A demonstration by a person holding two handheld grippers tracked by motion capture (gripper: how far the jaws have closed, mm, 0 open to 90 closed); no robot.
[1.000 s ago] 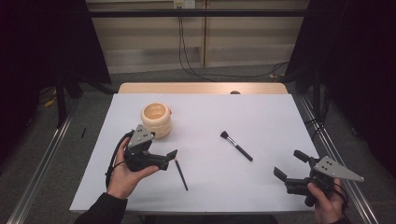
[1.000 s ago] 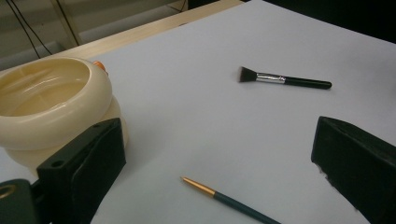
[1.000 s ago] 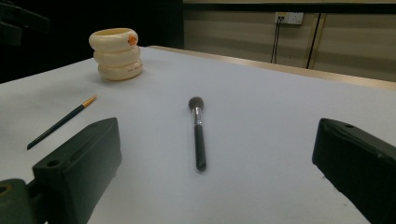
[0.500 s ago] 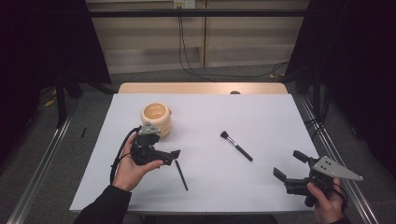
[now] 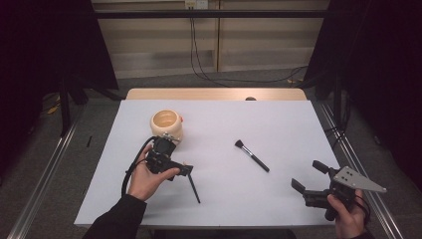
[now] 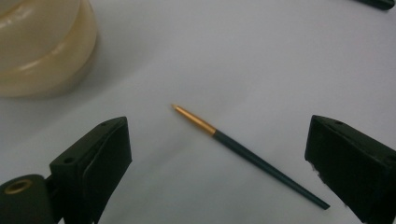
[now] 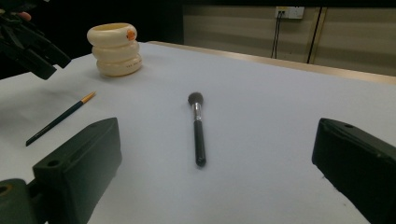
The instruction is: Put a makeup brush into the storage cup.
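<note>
A thin paintbrush (image 5: 193,186) with a gold ferrule and dark handle (image 6: 247,154) lies on the white table near the front left. My left gripper (image 5: 185,168) hangs just above its tip end, pointing down. Its jaws stand open and have just been closing a little. The brush lies below the gap between them, untouched. Behind my left hand stands a cream ribbed cup (image 5: 166,124). A black makeup brush (image 5: 251,155) lies mid-table. My right gripper (image 5: 307,175) hovers open and empty at the front right, facing the makeup brush (image 7: 198,130).
The white sheet (image 5: 278,124) covers the table; a wooden strip (image 5: 214,94) shows at its far edge. Metal rails (image 5: 45,174) run along both sides. In the right gripper view the left gripper (image 7: 32,46) shows at top left, beside the cup (image 7: 114,49).
My left hand has moved right and down over the thin brush's tip, tilting the gripper downward. The right gripper has stayed in place.
</note>
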